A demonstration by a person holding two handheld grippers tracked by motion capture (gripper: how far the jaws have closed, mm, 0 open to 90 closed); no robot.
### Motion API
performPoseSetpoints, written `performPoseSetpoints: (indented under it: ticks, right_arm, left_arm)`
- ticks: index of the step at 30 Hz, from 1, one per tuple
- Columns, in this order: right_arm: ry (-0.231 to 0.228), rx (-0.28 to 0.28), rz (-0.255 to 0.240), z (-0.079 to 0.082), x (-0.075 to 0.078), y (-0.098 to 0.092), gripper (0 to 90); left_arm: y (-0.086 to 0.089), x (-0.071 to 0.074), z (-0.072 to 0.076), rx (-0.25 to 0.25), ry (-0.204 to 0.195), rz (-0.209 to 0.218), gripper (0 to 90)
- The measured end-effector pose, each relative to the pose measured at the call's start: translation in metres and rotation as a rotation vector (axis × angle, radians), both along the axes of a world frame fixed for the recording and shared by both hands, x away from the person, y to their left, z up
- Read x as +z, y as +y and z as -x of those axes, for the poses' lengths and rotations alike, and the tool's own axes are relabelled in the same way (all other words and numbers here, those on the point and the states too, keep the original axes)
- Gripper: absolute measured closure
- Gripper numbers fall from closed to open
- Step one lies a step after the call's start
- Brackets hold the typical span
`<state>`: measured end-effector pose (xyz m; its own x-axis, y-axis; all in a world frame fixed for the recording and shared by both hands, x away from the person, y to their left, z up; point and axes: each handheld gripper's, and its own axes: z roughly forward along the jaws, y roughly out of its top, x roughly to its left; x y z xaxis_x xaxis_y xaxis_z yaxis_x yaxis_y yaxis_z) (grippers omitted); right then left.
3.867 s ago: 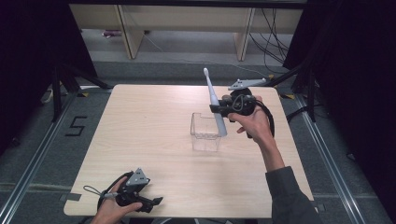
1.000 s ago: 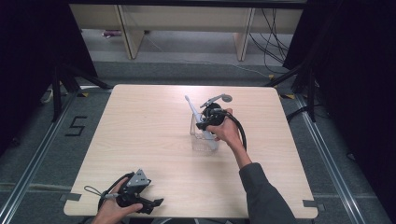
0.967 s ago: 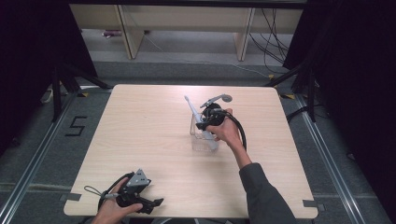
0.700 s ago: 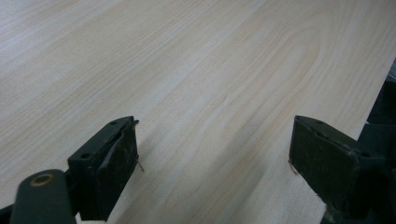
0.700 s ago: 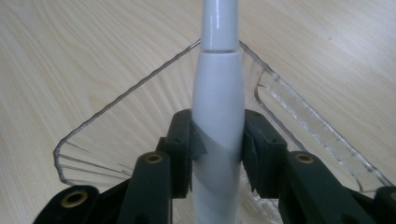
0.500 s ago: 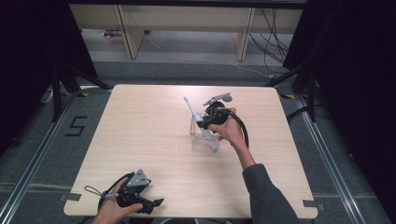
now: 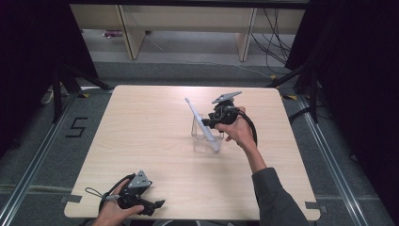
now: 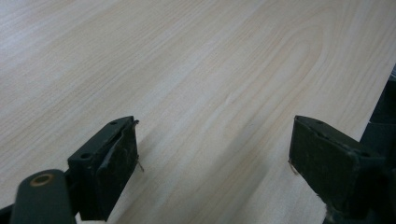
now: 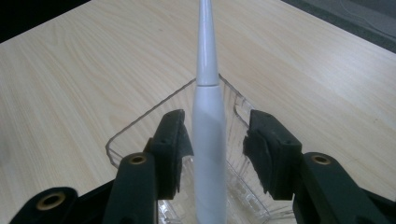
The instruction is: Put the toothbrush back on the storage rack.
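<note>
A white electric toothbrush [image 7: 196, 117] [image 9: 208, 126] stands leaning in a clear plastic container [image 7: 203, 144] [image 9: 140, 122] at the middle of the table, its head pointing up and to the far left. My right gripper [image 7: 207, 122] [image 9: 215, 144] is just right of the container. Its jaws stand apart on either side of the handle and have just been opening; there is a gap at the right pad, and the left pad sits very close. Near the table's front edge, my left gripper [image 7: 155, 207] [image 8: 215, 154] rests open with nothing but bare wood between its jaws.
The light wooden table [image 7: 141, 132] has free room left of the container and along the front. Beyond the far edge are wooden shelf legs [image 7: 127, 33] and loose cables [image 7: 277, 28]. Dark curtains hang at both sides.
The right gripper brought the toothbrush from the back right into the container, then spread its jaws and drew slightly up and to the right. The toothbrush stays leaning there. The left gripper is unmoved.
</note>
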<state>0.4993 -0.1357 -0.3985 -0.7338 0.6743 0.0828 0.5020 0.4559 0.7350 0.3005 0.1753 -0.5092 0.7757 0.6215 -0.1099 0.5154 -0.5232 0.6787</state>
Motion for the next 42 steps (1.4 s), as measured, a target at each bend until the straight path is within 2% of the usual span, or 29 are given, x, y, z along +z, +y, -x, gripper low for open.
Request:
performPoseSetpoints:
  ticks: [2,3,6,8,9,11,13,14,15,16,17,18,20,21,22,23,25,27,28,34,35,36,37,38,41,42]
  right_arm:
    - [0.004,-0.013,-0.012,0.002,0.001,0.001,56.0]
    - [-0.001,0.008,0.000,0.002,0.003,-0.002,55.8]
    - [0.000,0.013,0.004,0.003,0.006,-0.003,54.7]
    - [-0.030,0.014,-0.004,0.004,0.005,-0.003,53.8]
    - [-0.014,0.016,-0.016,0.005,0.006,-0.003,53.2]
    - [-0.018,0.006,-0.014,0.007,0.007,-0.003,51.9]
    - [-0.012,0.010,-0.012,0.009,0.010,-0.005,51.0]
    - [-0.032,0.021,-0.004,0.008,0.010,-0.006,51.0]
    - [-0.019,0.010,-0.015,0.010,0.010,-0.006,50.9]
    - [-0.036,0.015,-0.012,0.010,0.010,-0.007,50.6]
    - [-0.017,0.010,-0.023,0.011,0.011,-0.006,50.3]
    - [-0.026,0.013,-0.024,0.011,0.010,-0.007,50.1]
    - [-0.023,0.007,-0.024,0.013,0.010,-0.008,49.0]
    - [-0.037,0.024,-0.009,0.012,0.011,-0.010,48.8]
    - [-0.027,0.005,-0.015,0.014,0.011,-0.009,47.9]
    - [-0.046,0.012,-0.018,0.013,0.011,-0.010,47.4]
    - [-0.037,0.009,-0.014,0.015,0.012,-0.011,46.7]
    - [-0.040,0.004,-0.031,0.016,0.011,-0.011,44.3]
    - [-0.050,0.018,-0.019,0.016,0.013,-0.013,43.5]
    - [-0.036,-0.004,-0.036,0.023,0.017,-0.014,39.8]
    - [-0.070,0.010,-0.022,0.022,0.017,-0.016,39.5]
    - [-0.066,-0.003,-0.043,0.024,0.017,-0.015,39.3]
    - [-0.079,0.015,-0.023,0.024,0.018,-0.017,39.0]
    - [-0.055,0.003,-0.037,0.026,0.018,-0.016,38.7]
    - [-0.071,0.011,-0.035,0.027,0.019,-0.018,37.6]
    - [-0.067,-0.005,-0.035,0.028,0.019,-0.018,37.4]
  left_arm:
    - [0.000,0.000,0.000,-0.001,0.000,-0.001,14.9]
    - [0.000,0.000,0.000,-0.002,-0.001,-0.001,14.8]
    - [0.001,0.000,0.000,-0.004,-0.001,-0.002,14.8]
    - [0.001,0.000,0.000,-0.003,-0.001,0.000,14.8]
    - [0.001,0.000,0.000,-0.004,-0.002,-0.001,14.8]
    - [0.001,0.001,0.000,-0.004,-0.004,-0.006,14.8]
    - [0.000,0.000,0.000,0.000,0.001,0.016,14.8]
    - [0.000,0.000,0.000,0.001,0.002,0.015,14.8]
    - [0.001,0.001,0.000,-0.008,0.000,0.000,14.8]
    - [0.001,0.001,0.000,-0.008,0.000,0.001,14.8]
    - [0.000,0.000,0.000,0.001,0.002,0.015,14.8]
    - [0.000,0.000,0.000,0.000,0.002,0.018,14.8]
    - [0.001,0.001,0.000,-0.008,0.001,0.003,14.8]
    - [0.001,0.001,0.000,-0.008,0.000,0.002,14.8]
    - [0.001,0.000,0.000,-0.007,-0.002,0.003,14.8]
    - [0.001,0.000,0.000,-0.005,-0.003,0.002,14.8]
    - [0.001,0.001,0.000,-0.004,-0.004,-0.005,14.8]
    - [0.001,0.000,0.000,-0.003,-0.002,-0.003,14.8]
    - [0.001,0.000,0.000,-0.004,-0.002,-0.004,14.8]
    - [0.001,0.000,0.000,-0.004,-0.002,-0.003,14.8]
    - [0.001,0.000,-0.001,-0.004,-0.002,-0.005,14.8]
    - [0.001,0.000,-0.001,-0.004,-0.002,-0.004,14.8]
    - [0.001,0.000,0.000,-0.003,-0.003,-0.003,14.8]
    - [0.001,0.000,-0.001,-0.004,-0.003,-0.004,14.9]
    - [0.001,0.000,-0.001,-0.002,-0.003,-0.003,14.8]
    - [0.001,0.000,-0.001,-0.003,-0.003,-0.004,14.8]
